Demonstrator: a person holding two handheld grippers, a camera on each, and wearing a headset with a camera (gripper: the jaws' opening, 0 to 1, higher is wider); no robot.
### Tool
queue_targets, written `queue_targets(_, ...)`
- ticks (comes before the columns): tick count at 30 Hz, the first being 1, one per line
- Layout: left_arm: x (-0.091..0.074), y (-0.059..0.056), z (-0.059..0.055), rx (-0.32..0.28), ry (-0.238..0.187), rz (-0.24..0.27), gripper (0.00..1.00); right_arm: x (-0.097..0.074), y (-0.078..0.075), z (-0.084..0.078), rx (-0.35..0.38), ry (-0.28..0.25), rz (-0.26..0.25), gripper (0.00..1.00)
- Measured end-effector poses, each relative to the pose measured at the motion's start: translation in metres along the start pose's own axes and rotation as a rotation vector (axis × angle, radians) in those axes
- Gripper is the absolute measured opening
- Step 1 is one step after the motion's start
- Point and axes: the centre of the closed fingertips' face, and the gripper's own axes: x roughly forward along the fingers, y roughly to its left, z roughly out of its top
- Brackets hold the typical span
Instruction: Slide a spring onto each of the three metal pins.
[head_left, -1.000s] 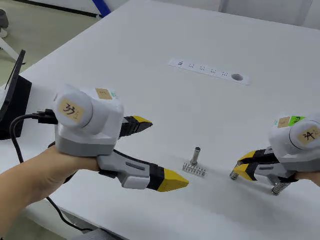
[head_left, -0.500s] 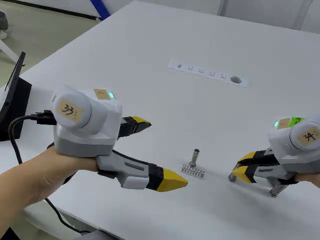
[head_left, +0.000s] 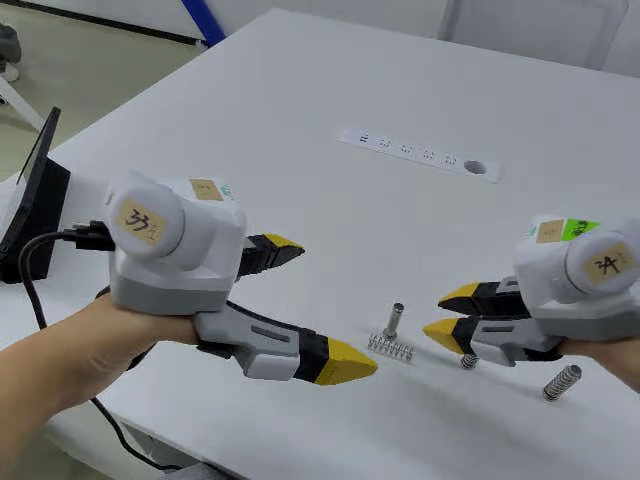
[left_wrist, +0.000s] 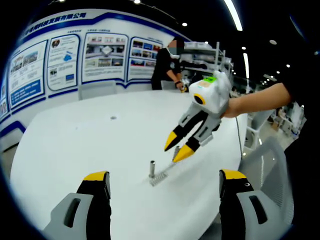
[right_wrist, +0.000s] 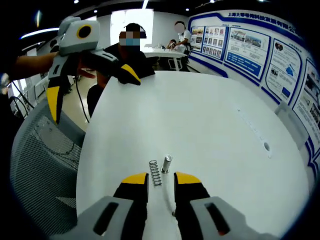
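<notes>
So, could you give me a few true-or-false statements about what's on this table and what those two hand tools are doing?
1. A bare metal pin stands upright on the white table. True.
2. The spring nearest that pin is slid over it. False: it lies flat on the table beside the pin's foot.
3. The left gripper is clamped on a spring. False: its jaws stand wide open and hold nothing.
4. The right gripper points toward the pin, which sits just ahead of its jaws. True.
</notes>
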Motion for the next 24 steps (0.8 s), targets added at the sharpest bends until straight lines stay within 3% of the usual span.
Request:
queue_targets(3,-0.005,0.001,-0.001,-0.019,-0.015,0.004,0.92,0.013,0.005,-0.008,-0.022,0.04,0.013,0.21)
queue_targets(13,-0.01,0.005,-0.013,-0.03,0.007,0.013,0.91,0.037,0.006,-0.02,-0.02,0.09,0.045,0.21)
queue_targets(24,-0.01,0.006,-0.024,-0.044,0.024,0.01,0.91,0.049,0.007,-0.032,-0.032,0.14,0.061,0.2)
